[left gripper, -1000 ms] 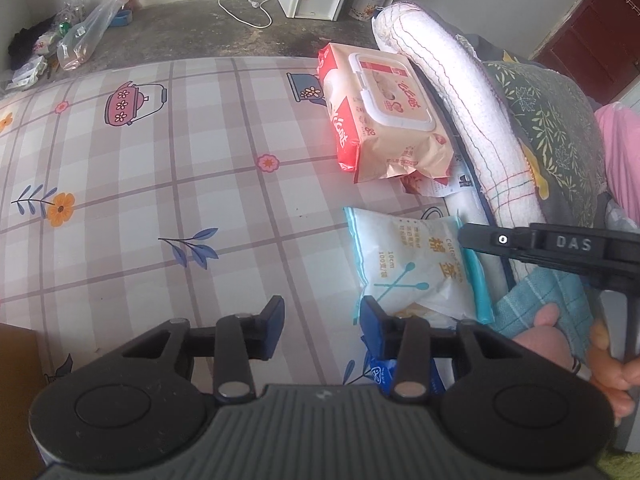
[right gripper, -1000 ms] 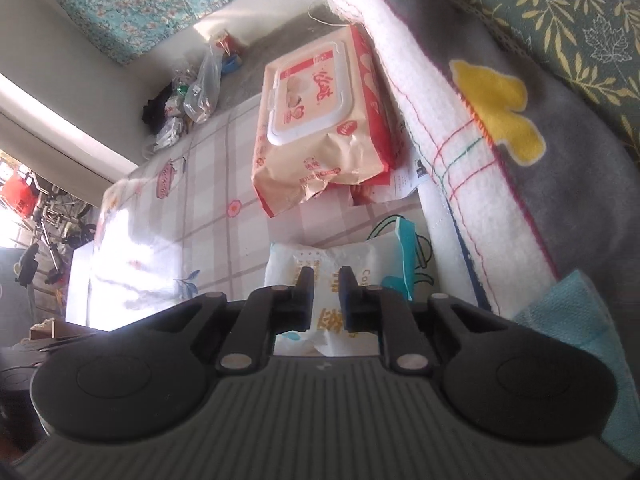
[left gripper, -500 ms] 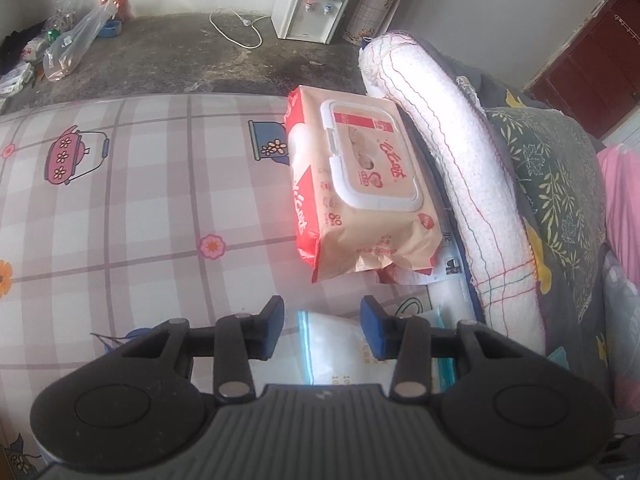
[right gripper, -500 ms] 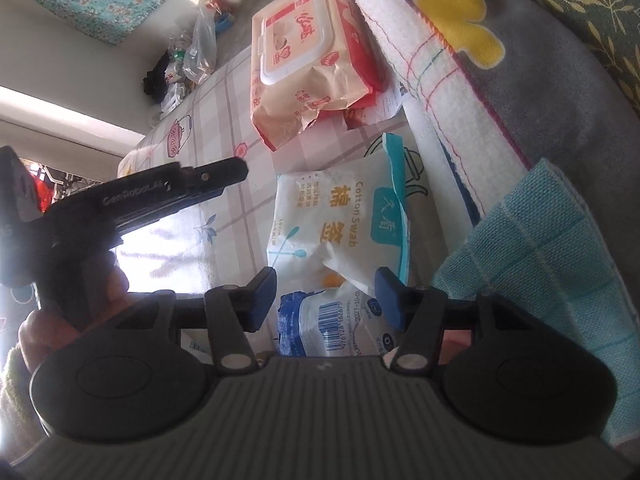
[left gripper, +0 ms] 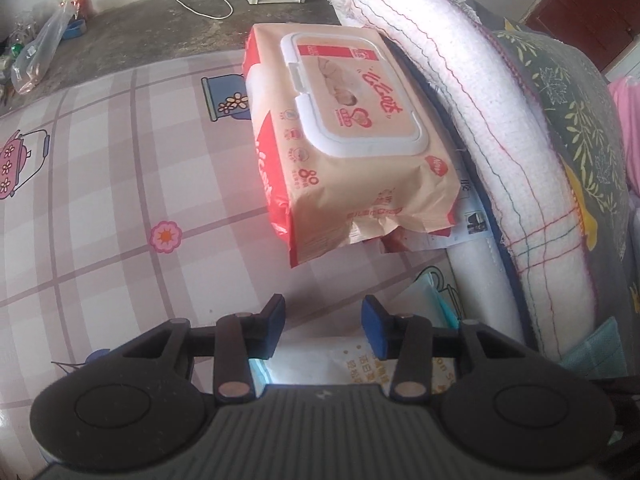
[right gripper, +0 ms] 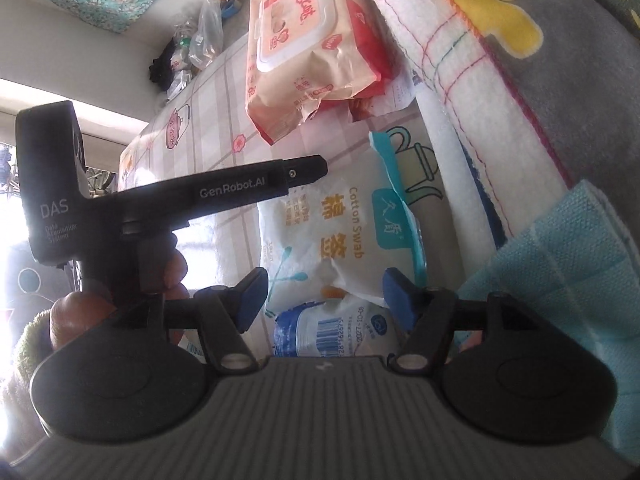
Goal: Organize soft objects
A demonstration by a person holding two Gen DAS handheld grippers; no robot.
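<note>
So my left gripper (left gripper: 323, 322) is tipped down over the checked mat (left gripper: 120, 208); jaws part open, nothing pinched, just the top edge of the swab bag (left gripper: 320, 356) showing under them. Ahead of it sits the wipes pack (left gripper: 352, 140), flat on the mat, lid up, snug against the rolled white blanket (left gripper: 460, 112) on the right; some paper (left gripper: 464, 224) pokes out from under the pack's near end.

My right gripper (right gripper: 323, 298) is opening up right now; pads aren't pressing anything; between them I see the bottom of the swab bag (right gripper: 328, 232) and a blue-white packet (right gripper: 336, 328) with a barcode, tucked under that bag's near edge. From this side the left gripper's (right gripper: 304, 170) black body crosses the left of the shot, tip just over the bag's upper corner; fingers of my hand (right gripper: 168, 276) wrap the handle. Teal cloth (right gripper: 560, 280) lies to the right, beside the blanket (right gripper: 440, 40); wipes pack (right gripper: 304, 40) is further up the mat (right gripper: 208, 136).
</note>
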